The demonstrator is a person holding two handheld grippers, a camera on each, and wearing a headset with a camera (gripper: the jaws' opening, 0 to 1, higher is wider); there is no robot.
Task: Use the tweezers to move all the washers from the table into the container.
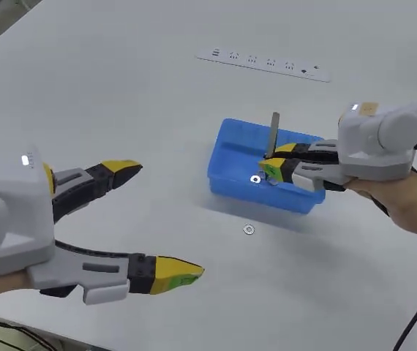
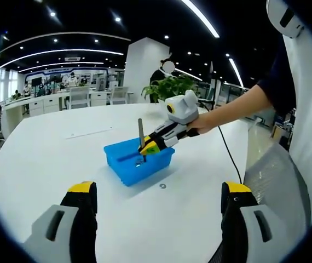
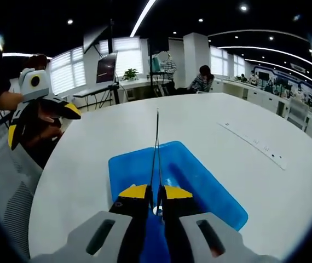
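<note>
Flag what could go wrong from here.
1. The right gripper is shut on the tweezers over the container. I cannot tell if the washer at the tips is released, so lifting may drag it out.
2. Another washer lies flat on the table near the container's front wall and may slide when pinched.
3. The left gripper is open and away, so nothing steadies the container against a bump.

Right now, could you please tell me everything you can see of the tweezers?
The tweezers look like slim grey metal, two thin arms meeting at the far end. The right gripper clamps them between its jaws, and they stick out past the yellow jaw ends, above the blue container.
</note>
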